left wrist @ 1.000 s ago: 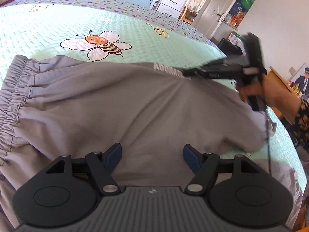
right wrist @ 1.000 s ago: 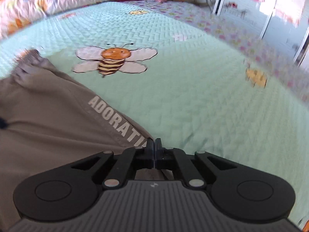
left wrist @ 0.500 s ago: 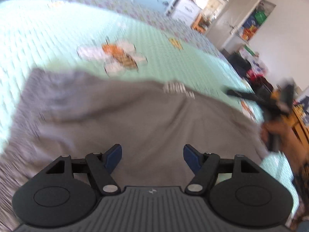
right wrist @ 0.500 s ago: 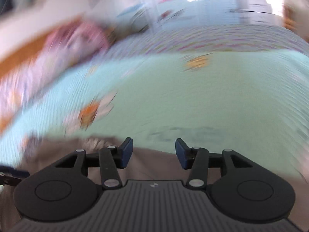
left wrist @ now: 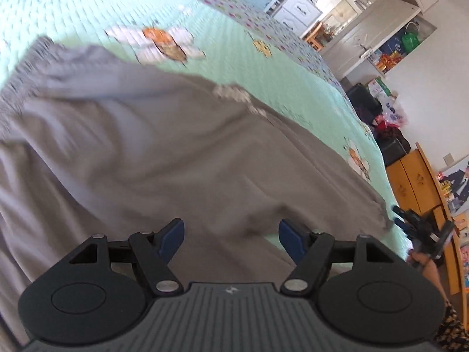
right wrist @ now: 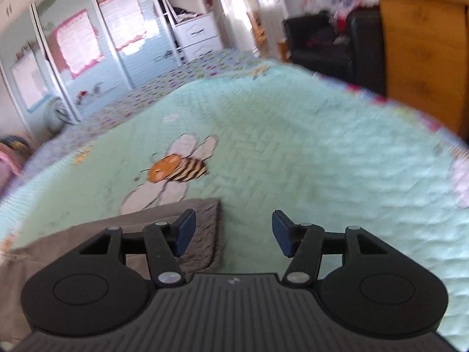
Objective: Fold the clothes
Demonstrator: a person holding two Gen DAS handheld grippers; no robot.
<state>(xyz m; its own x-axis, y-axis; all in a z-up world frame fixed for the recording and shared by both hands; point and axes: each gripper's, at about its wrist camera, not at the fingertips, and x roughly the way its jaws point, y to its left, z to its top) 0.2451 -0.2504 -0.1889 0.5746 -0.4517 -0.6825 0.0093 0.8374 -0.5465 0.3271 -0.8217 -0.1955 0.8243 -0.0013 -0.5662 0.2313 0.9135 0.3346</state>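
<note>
Covering bed: mint bee quilt (right wrist: 293,135)

Matt grey cloth trousers (left wrist: 164,152) on a quilted bedspread (right wrist: 307,146).

One grey fabric garment with a gathered waistband (left wrist: 152,152) lies on one mint-green quilted bedspread (left wrist: 88,6), which shows three embroidered bees (left wrist: 159,42) in the left wrist view, beside one orange wooden cabinet (right wrist: 422,58).
</note>
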